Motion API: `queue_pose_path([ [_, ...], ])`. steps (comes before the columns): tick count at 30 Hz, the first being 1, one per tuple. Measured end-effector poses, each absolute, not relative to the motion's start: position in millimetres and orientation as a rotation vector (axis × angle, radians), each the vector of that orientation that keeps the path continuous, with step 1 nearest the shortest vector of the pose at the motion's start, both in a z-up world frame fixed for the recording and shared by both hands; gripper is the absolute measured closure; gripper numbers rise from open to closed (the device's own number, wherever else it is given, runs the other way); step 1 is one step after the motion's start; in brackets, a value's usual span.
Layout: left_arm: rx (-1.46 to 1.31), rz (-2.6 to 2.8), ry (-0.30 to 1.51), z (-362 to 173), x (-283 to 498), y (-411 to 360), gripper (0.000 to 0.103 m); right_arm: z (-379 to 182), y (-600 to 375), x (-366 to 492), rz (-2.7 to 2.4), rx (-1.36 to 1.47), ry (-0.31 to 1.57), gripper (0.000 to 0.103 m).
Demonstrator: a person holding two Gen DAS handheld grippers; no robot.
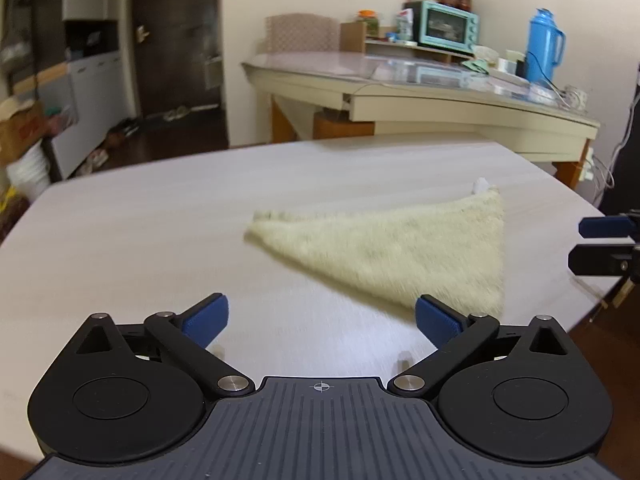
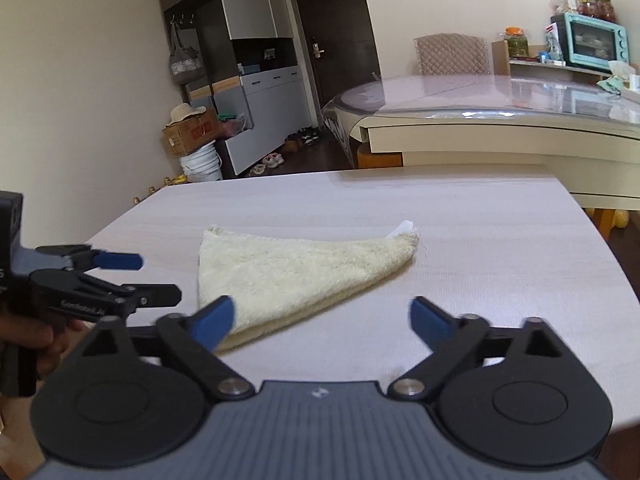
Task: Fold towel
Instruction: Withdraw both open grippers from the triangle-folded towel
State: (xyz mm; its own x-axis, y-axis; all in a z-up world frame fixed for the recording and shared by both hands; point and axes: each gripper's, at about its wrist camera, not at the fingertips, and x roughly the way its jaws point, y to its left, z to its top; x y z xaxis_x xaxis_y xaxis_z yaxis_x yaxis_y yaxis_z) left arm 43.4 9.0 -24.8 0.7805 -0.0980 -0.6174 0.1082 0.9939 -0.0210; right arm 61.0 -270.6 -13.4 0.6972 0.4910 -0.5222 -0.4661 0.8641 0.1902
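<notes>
- The left claw sits at the bottom centre of the left wrist view, its blue fingers spread wide with nothing between them. In the right wrist view it shows at the left edge, just beside the towel's left side, also spread.
- The towel lies flat on the pale wood-grain counter, centre-right in the left wrist view and centre in the right wrist view. It forms a triangle, so one diagonal fold looks done; its straight edge runs down the left in the right wrist view and its long point reaches toward the right.
- A small white tag sticks out at that far point, upper right of the cloth.
- The right claw fills the bottom centre of its own view, fingers wide apart and empty; its left finger overlaps the towel's near corner in the picture, though I cannot tell if it touches.
- Both claws hanging empty on either side of the cloth suggests a pause between folds, each placed to reach a corner for the next one.
</notes>
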Motion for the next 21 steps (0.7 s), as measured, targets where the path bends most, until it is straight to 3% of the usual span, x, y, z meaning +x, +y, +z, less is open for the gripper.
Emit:
queue_pose_path([
  [21, -0.019, -0.046, 0.684, -13, -2, 11, 0.0, 1, -262, 38, 0.535, 0.022, 0.618, 0.0],
])
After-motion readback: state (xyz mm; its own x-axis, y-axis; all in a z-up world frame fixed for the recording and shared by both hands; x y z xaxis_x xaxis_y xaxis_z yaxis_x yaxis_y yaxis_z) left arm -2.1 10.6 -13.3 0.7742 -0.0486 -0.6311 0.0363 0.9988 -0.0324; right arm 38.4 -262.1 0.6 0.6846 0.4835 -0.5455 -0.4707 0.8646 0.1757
